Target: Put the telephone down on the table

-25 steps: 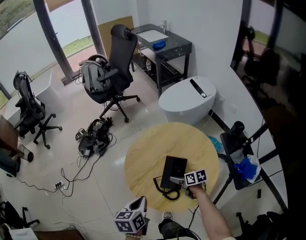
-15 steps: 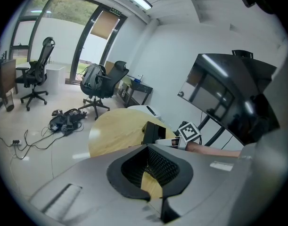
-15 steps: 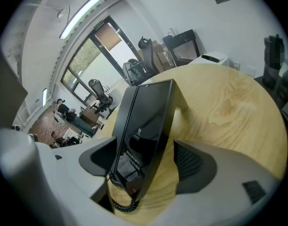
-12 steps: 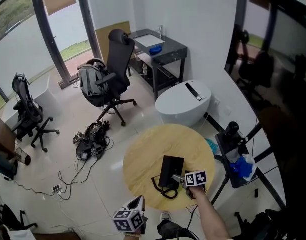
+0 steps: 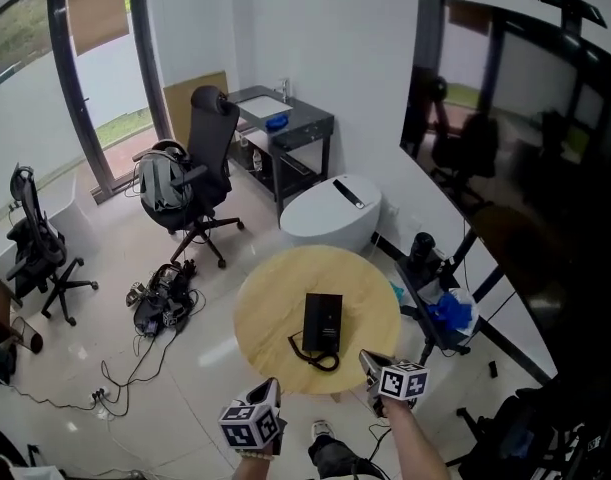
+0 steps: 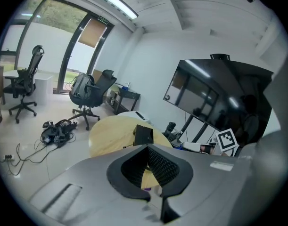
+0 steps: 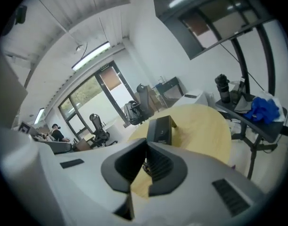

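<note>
The black telephone (image 5: 322, 321) lies flat on the round wooden table (image 5: 275, 303), its coiled cord (image 5: 315, 354) looped at the near side. It also shows in the left gripper view (image 6: 144, 135) and the right gripper view (image 7: 161, 129), beyond the jaws. My right gripper (image 5: 369, 364) hovers just off the table's near right edge, apart from the phone, shut and empty (image 7: 140, 182). My left gripper (image 5: 273, 392) is raised below the table's near edge, its jaws meeting with nothing between them (image 6: 152, 190).
A black office chair (image 5: 200, 158) with a backpack stands beyond the table, with a second chair (image 5: 35, 233) at far left. Cables (image 5: 160, 303) lie on the floor. A white rounded unit (image 5: 335, 208), a black desk (image 5: 285, 128) and a stand with blue cloth (image 5: 445, 313) ring the table.
My right gripper has pulled back from the telephone's near right side, off the table edge, and risen. The left gripper has come up a little. The telephone stays on the table.
</note>
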